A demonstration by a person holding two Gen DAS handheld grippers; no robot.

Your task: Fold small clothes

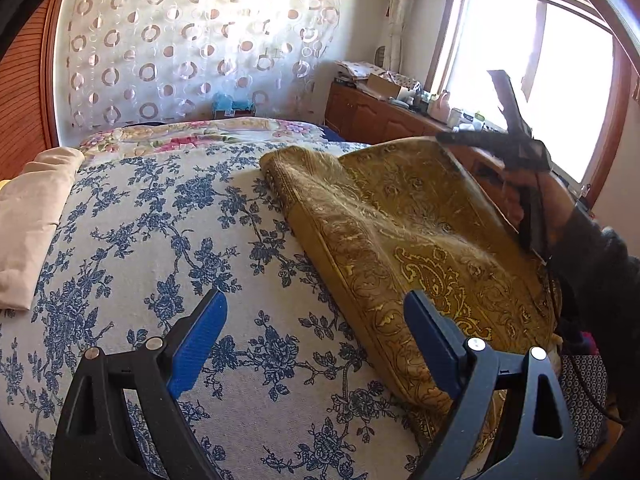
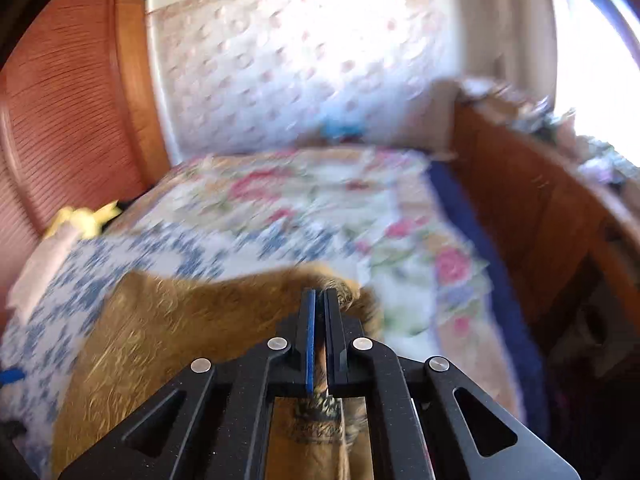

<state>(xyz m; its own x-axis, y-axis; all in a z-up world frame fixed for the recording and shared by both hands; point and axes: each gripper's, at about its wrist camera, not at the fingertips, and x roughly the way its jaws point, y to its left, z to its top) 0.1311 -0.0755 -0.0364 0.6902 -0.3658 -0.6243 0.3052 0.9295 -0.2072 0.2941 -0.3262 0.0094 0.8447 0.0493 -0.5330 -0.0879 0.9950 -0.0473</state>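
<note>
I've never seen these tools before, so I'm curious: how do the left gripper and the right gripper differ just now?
The left gripper stands wide open with nothing between its blue pads; the right gripper is shut on the mustard paisley cloth. The left gripper hovers over the blue floral bedspread beside the cloth, while the right gripper lifts the cloth's edge. Both have black frames and blue pads.

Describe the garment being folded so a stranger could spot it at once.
Start at the bed under the blue-flowered white sheet. On its window side lies a mustard-gold paisley cloth, one edge lifted by the right hand-held gripper. The cream cloth on the opposite side is plain; only this one is golden and patterned.
</note>
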